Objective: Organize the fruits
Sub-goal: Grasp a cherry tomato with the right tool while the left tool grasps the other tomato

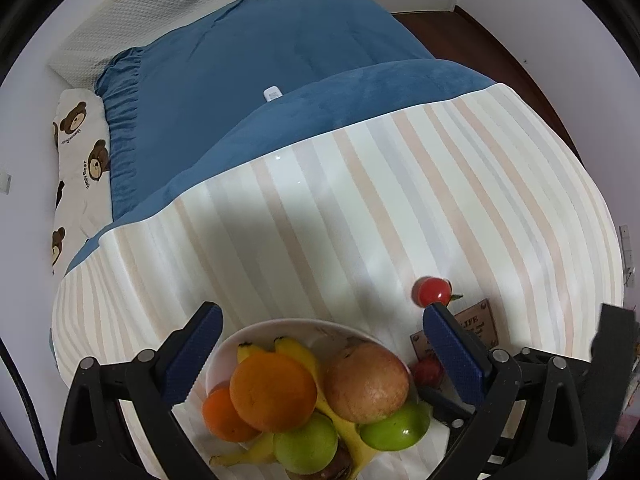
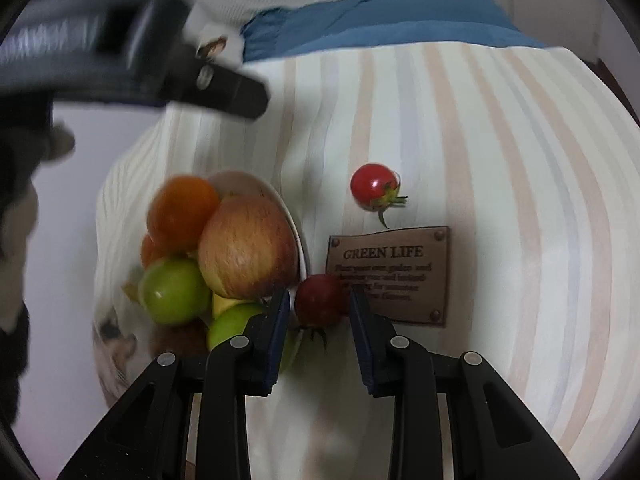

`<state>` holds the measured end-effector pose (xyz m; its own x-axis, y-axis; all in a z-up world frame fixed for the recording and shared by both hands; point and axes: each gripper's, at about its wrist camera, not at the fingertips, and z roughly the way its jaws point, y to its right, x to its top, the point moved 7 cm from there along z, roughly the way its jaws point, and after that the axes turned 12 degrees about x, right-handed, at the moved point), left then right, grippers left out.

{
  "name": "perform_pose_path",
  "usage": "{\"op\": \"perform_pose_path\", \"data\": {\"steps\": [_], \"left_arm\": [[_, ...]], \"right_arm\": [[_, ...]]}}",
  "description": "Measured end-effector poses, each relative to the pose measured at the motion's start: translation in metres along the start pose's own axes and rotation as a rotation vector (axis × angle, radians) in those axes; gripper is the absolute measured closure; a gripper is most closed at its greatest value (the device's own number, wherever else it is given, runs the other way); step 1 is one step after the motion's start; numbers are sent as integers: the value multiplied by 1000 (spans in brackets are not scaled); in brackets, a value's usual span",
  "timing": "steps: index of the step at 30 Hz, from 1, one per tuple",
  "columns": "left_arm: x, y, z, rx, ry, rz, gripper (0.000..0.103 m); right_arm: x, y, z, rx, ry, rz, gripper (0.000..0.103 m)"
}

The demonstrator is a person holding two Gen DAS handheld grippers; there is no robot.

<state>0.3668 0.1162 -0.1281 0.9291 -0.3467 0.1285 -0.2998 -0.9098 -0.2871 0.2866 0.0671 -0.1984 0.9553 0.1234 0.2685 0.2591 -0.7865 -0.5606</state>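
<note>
A white plate (image 1: pixel 320 326) on the striped tablecloth holds oranges (image 1: pixel 272 384), a red-yellow apple (image 1: pixel 366 380), green apples (image 1: pixel 394 426) and bananas (image 1: pixel 298 354). My left gripper (image 1: pixel 324 340) is open wide and empty above the plate. A bright red cherry tomato (image 2: pixel 374 185) lies loose on the cloth; it also shows in the left wrist view (image 1: pixel 432 291). My right gripper (image 2: pixel 320 300) is open, its fingers on either side of a darker cherry tomato (image 2: pixel 320 300) beside the plate rim (image 2: pixel 298 236). Contact cannot be told.
A brown "GREEN LIFE" label (image 2: pixel 390 276) is sewn on the cloth right of the plate. A blue blanket (image 1: pixel 260 80) and a bear-print pillow (image 1: pixel 80 152) lie on the bed beyond the table. The left gripper's arm (image 2: pixel 140 60) crosses the upper left of the right wrist view.
</note>
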Motion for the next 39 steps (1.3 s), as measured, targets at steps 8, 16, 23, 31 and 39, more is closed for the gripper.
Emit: {"op": "perform_pose_path", "data": {"steps": [8, 16, 23, 31, 39], "left_arm": [[11, 14, 5, -32, -7, 28, 0], [12, 50, 19, -146, -55, 90, 11], [4, 82, 44, -166, -145, 159, 45], [5, 89, 56, -153, -158, 173, 71], [11, 71, 34, -178, -115, 97, 72]], "right_arm": [[-1, -1, 10, -23, -16, -30, 74], [-11, 28, -47, -87, 112, 105, 74], [-20, 52, -59, -83, 143, 195, 74], [-15, 56, -67, -78, 151, 208, 74], [-14, 49, -73, -59, 161, 210, 74]]}}
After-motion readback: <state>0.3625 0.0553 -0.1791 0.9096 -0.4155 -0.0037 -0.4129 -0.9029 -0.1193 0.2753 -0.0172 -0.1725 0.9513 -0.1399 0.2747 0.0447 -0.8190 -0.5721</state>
